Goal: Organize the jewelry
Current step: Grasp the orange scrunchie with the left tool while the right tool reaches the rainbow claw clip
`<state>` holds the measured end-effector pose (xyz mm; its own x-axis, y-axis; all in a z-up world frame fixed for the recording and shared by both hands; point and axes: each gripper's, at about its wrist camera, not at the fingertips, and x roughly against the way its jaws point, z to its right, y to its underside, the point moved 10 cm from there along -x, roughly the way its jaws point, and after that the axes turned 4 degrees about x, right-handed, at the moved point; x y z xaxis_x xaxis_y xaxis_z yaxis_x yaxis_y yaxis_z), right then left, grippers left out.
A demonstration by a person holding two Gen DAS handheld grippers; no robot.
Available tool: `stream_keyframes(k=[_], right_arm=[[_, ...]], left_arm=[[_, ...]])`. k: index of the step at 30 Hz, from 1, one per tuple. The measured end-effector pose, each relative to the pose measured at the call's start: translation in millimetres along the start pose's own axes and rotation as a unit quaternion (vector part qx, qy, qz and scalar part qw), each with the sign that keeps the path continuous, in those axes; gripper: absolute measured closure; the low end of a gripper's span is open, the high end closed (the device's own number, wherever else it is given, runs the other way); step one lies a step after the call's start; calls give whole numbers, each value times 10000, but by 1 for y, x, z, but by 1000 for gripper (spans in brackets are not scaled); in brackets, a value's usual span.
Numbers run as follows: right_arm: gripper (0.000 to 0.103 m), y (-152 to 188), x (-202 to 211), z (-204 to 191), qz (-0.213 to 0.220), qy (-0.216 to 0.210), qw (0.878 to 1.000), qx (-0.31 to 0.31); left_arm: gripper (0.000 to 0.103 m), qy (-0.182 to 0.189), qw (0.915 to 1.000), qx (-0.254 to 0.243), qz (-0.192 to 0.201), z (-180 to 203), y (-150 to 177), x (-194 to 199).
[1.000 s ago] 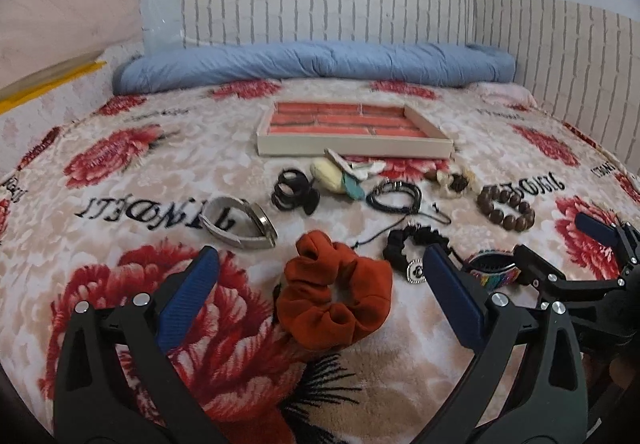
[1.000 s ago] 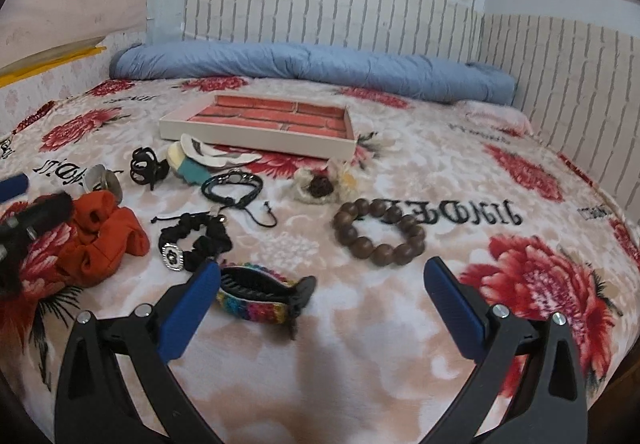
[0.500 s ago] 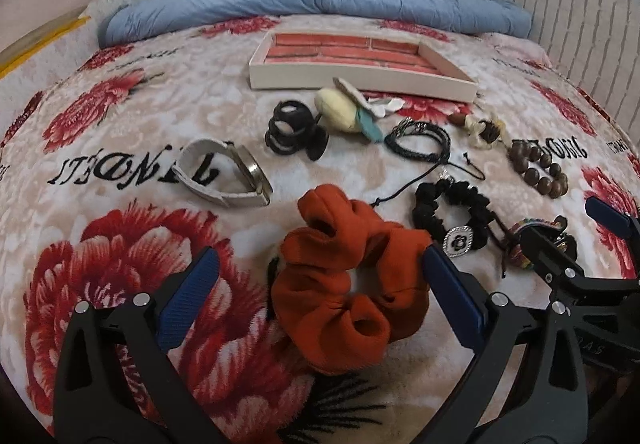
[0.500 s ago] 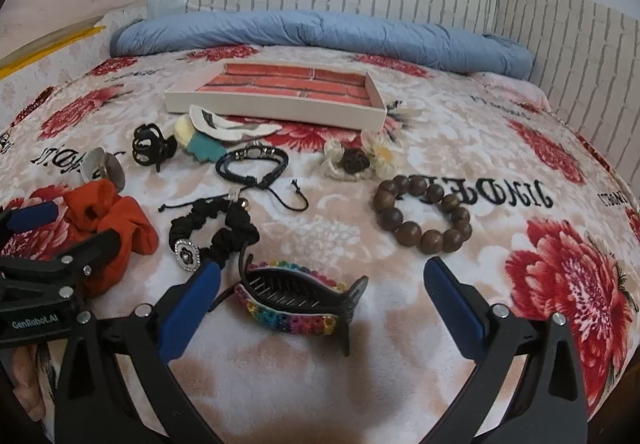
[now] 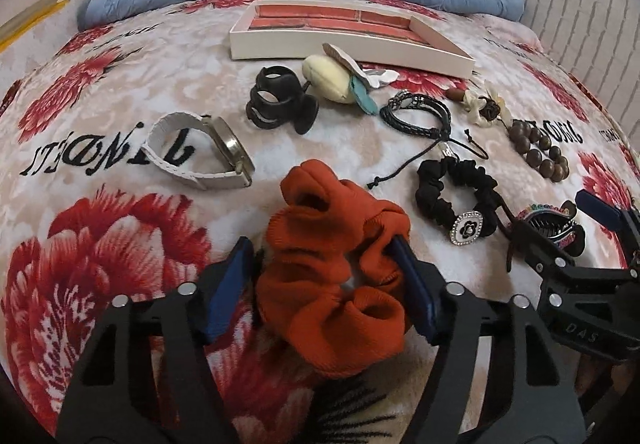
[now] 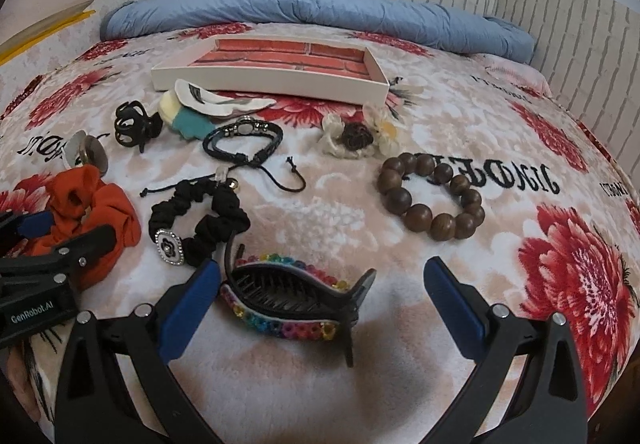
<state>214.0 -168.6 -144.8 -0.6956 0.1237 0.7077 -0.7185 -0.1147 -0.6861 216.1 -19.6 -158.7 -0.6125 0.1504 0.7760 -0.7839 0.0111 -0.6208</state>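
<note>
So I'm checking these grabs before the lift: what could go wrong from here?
The left gripper has just been closing on the orange scrunchie; its pads press only soft folds, so it may slip out on lifting. The right gripper stands open around the rainbow hair claw, which sits off-centre toward one pad and could skid or twist when pinched. The black scrunchie lies close and might get nudged.

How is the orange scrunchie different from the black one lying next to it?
The orange scrunchie is bulkier and plain; the black scrunchie is thinner and carries a black-and-white flower charm. The orange one sits between the left hand-held gripper's closing jaws; the black one lies free on the blanket. Both are gathered fabric rings.
</note>
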Motion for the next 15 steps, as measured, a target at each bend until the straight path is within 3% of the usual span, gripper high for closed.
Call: stream_keyframes(k=[5, 10, 15], right_arm=[[8, 1, -6, -2, -136, -47, 9999, 16], [26, 2, -12, -11, -269, -249, 9993, 63], [28, 2, -11, -9, -249, -383, 9989, -73]], left_arm=[[49, 72, 10000, -17, -29, 3, 0, -1], [55, 139, 9999, -8, -42, 4, 1, -1], [58, 128, 9999, -20, -42, 4, 1, -1]])
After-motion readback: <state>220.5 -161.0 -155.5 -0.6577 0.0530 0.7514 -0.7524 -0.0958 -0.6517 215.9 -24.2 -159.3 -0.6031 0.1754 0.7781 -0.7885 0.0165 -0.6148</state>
